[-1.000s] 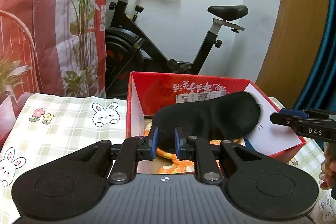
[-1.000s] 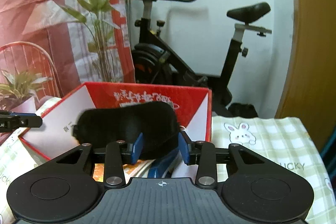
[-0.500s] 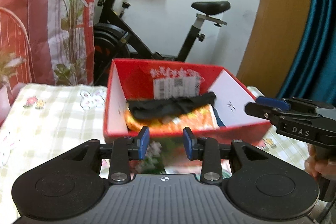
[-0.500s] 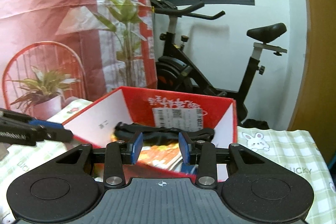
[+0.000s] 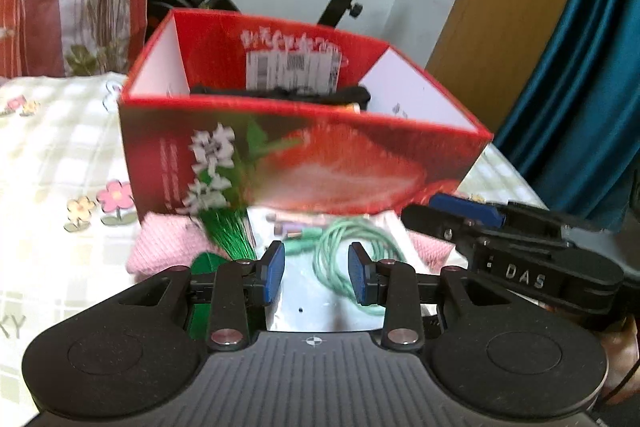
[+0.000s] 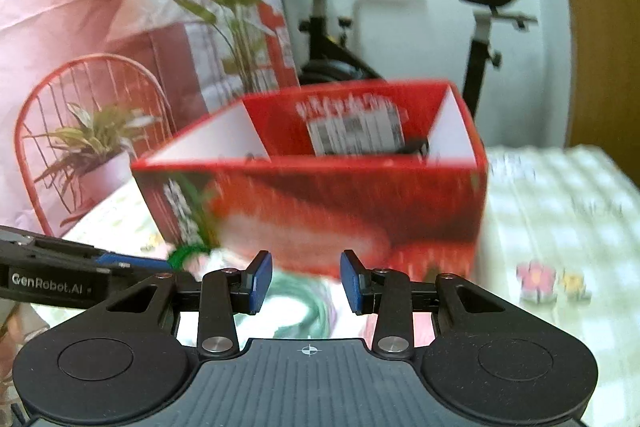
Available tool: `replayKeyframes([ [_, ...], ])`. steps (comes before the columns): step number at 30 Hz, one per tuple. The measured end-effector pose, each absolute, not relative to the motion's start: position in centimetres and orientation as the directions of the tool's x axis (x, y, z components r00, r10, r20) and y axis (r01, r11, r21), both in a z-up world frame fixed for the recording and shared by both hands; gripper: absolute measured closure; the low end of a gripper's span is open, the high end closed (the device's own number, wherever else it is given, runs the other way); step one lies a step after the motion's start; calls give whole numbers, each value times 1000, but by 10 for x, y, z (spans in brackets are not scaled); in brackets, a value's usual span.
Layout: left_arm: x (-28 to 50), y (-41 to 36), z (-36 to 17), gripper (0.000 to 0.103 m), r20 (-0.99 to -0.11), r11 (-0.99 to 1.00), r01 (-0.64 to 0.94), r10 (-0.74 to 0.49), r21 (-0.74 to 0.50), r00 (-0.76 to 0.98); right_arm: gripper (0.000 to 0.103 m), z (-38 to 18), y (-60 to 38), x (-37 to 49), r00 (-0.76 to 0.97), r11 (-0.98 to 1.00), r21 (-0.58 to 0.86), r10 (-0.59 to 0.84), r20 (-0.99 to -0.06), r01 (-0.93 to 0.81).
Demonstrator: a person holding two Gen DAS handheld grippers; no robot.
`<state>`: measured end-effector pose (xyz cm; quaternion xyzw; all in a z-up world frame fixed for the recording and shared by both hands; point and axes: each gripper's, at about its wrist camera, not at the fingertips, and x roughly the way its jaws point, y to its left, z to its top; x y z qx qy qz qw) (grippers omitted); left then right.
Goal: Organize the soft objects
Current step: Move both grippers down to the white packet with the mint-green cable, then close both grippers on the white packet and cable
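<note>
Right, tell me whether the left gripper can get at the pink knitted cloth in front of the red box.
Probably yes. The left gripper is open and empty, and the pink knitted cloth lies uncovered just left of it, before the red box. Only green tinsel overlaps its right edge.

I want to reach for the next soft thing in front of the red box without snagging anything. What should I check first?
1. Left tool empty: ok, jaws apart, nothing between the pads.
2. Right tool empty: ok, jaws apart, nothing held.
3. Black soft item is inside the red box: ok, it lies below the rim.
4. Pink knitted item reachable: ok, it lies in front of the box, left of the left tool.
5. Path free of clutter: not ok, the green cable and clear bag lie directly ahead.
6. Tools spaced from each other: cannot tell, they sit close side by side.
</note>
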<state>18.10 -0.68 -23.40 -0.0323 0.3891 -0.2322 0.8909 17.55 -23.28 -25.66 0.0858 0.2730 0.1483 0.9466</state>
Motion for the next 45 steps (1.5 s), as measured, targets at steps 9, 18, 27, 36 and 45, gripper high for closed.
replayKeyframes([
  [9,185,-7,-257,66,-688,913,373,-379,-167,619,58,-290,-231,168,775,935,295,332,-538,-195],
  [18,182,-8,-254,67,-679,928,353,-335,-118,653,54,-303,-241,174,758,918,361,350,-551,-162],
  [27,180,-11,-259,65,-701,910,363,-392,-201,595,54,-305,-242,175,745,900,398,388,-542,-179],
  [36,189,-12,-262,65,-697,918,344,-377,-196,610,49,-314,-250,184,725,867,478,419,-546,-141],
  [45,187,-7,-267,59,-681,876,301,-483,-377,551,51,-309,-242,181,710,850,493,463,-530,-186],
])
